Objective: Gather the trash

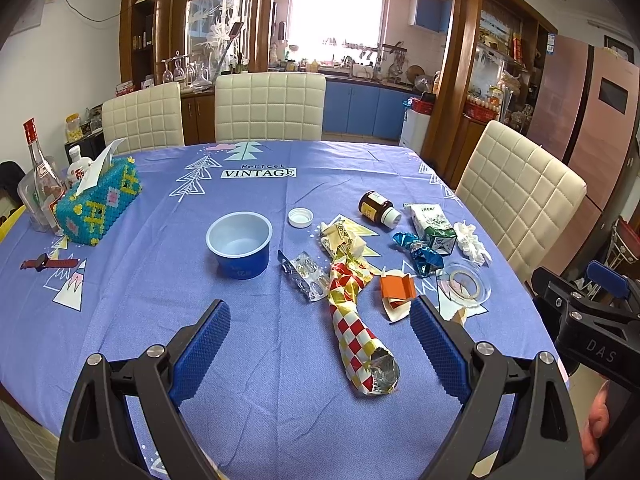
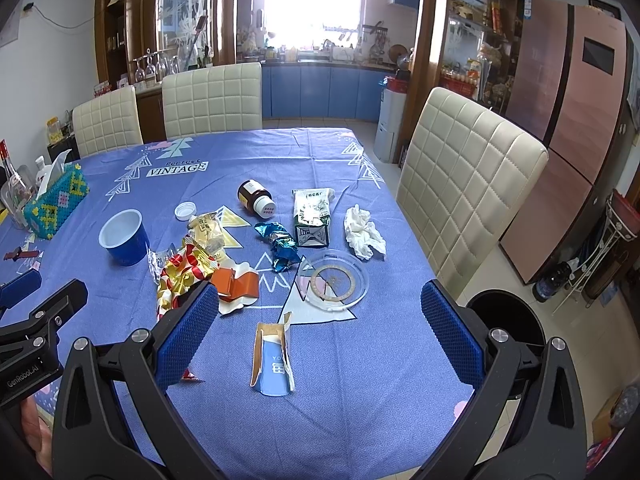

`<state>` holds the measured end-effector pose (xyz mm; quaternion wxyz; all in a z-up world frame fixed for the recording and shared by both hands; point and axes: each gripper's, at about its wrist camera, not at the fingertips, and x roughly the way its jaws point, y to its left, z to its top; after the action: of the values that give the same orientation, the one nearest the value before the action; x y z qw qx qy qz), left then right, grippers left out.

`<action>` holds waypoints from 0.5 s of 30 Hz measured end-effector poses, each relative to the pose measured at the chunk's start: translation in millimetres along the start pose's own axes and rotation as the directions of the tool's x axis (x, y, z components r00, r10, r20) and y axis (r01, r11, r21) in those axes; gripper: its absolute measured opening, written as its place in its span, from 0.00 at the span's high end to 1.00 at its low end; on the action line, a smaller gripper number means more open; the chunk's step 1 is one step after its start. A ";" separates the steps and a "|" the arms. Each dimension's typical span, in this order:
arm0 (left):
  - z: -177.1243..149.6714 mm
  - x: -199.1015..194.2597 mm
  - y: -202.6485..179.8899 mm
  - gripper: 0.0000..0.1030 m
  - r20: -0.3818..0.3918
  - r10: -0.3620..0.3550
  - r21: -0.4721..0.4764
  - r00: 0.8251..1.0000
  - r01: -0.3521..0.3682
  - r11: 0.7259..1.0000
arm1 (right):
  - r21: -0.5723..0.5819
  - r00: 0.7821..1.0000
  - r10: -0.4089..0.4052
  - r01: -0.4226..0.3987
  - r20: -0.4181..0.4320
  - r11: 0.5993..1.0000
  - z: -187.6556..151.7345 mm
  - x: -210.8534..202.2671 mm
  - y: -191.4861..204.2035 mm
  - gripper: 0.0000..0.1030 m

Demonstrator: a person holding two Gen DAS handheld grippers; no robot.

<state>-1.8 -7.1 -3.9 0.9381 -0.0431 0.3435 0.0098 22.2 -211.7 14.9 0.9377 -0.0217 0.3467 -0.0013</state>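
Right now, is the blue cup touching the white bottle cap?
Apart. The left wrist view shows bare tablecloth between the blue cup and the white bottle cap.

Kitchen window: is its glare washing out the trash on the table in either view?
Left wrist view: the bright kitchen window is blown out, yet the red-and-gold checkered wrapper stays sharp. Right wrist view: stronger bloom; the crumpled white tissue still reads clearly.
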 end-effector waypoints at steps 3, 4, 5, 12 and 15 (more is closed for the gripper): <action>-1.9 3.0 -0.2 0.14 -0.009 -0.002 0.002 1.000 0.002 1.000 | -0.002 1.000 0.000 0.000 0.001 1.000 -0.1 0.0 0.1 0.03; -1.4 3.1 -0.3 0.14 -0.011 -0.002 0.002 1.000 0.002 1.000 | -0.003 1.000 0.000 0.000 0.000 1.000 -0.1 0.2 0.3 0.03; -1.7 3.0 -0.6 0.14 -0.012 -0.002 0.003 1.000 0.002 1.000 | -0.003 1.000 0.000 0.000 0.000 1.000 -0.1 0.2 0.3 0.03; -0.9 4.3 -1.6 0.14 -0.020 -0.001 0.006 1.000 0.001 1.000 | -0.004 1.000 -0.001 0.001 0.000 1.000 -0.4 0.1 0.5 0.03; -1.2 4.2 -1.7 0.14 -0.019 -0.002 0.007 1.000 0.002 1.000 | -0.003 1.000 0.000 0.000 0.000 1.000 -0.6 -0.4 0.4 0.03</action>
<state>0.8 -8.9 -7.5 0.9350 -0.0403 0.3522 0.0073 21.5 -211.4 14.7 0.9376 -0.0229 0.3469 -0.0009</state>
